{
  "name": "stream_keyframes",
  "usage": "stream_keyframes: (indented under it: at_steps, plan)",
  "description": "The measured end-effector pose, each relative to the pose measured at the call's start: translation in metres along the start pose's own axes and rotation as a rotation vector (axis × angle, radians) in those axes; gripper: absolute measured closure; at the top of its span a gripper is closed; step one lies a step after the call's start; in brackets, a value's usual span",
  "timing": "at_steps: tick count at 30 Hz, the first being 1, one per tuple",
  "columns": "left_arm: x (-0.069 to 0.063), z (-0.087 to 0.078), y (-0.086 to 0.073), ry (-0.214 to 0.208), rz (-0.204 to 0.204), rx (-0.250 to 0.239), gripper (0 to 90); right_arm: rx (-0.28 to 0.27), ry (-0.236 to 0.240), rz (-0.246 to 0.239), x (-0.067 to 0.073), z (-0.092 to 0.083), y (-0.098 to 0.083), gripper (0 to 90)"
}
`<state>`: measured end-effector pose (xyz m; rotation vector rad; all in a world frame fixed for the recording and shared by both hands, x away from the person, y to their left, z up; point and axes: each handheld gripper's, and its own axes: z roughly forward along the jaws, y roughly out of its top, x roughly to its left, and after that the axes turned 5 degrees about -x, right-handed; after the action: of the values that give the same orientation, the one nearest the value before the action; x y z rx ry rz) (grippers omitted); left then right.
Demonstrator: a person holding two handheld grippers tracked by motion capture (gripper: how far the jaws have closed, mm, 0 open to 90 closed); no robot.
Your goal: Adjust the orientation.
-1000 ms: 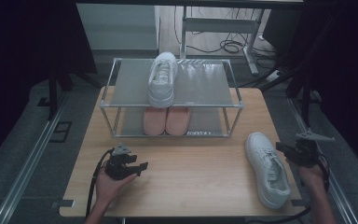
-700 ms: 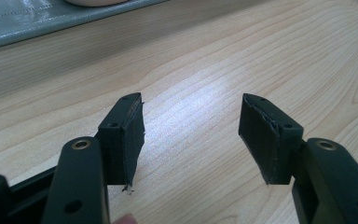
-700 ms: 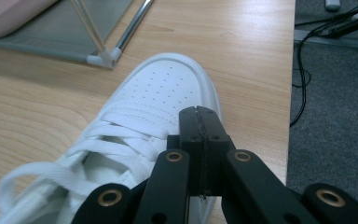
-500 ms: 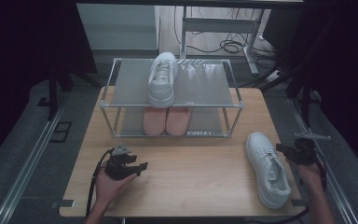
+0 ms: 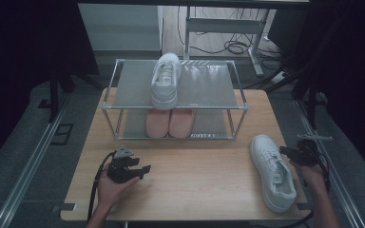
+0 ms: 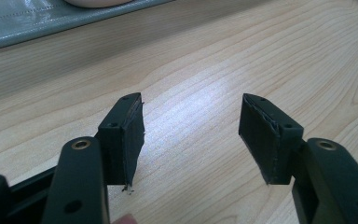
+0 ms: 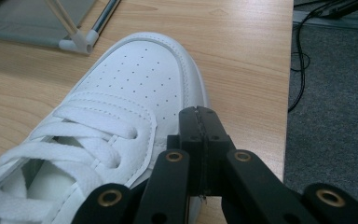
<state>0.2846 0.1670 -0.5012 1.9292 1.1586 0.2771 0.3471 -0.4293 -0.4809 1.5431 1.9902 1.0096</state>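
The right gripper [image 7: 200,140], jaws together on nothing, hovers just right of the white leather lace-up sneaker [image 7: 135,88], whose long axis runs alongside it.

White sneaker [image 7: 135,93] on the table has white laces and tiny perforation dots on the toe, its twin [image 5: 165,78] up on the grey rack [image 5: 209,90] matches. Pink pair [image 5: 170,122] underneath. Tabletop [image 5: 195,166] is light wood grain, both grippers [image 6: 191,135] [image 7: 200,135] plain black.

A lab: test table [image 5: 195,185], floor cables [image 5: 228,46], dark curtains [image 5: 356,71].
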Motion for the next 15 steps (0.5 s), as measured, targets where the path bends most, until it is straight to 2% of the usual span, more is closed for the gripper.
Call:
stream_keyframes:
  at_steps: [5,11,15]
  plan:
    - [0.0007,-0.0007,0.0001,0.001,0.003,-0.002,40.1,0.005,0.002,0.005,-0.0017,0.0023,0.0010,89.9]
    - [-0.0002,0.0006,0.0000,0.000,0.005,0.003,40.1,0.015,0.013,-0.012,-0.0015,0.0041,0.0035,89.9]
    - [-0.0003,0.0009,-0.0001,0.001,0.005,0.005,40.0,0.020,0.032,-0.018,0.0007,0.0071,0.0057,89.9]
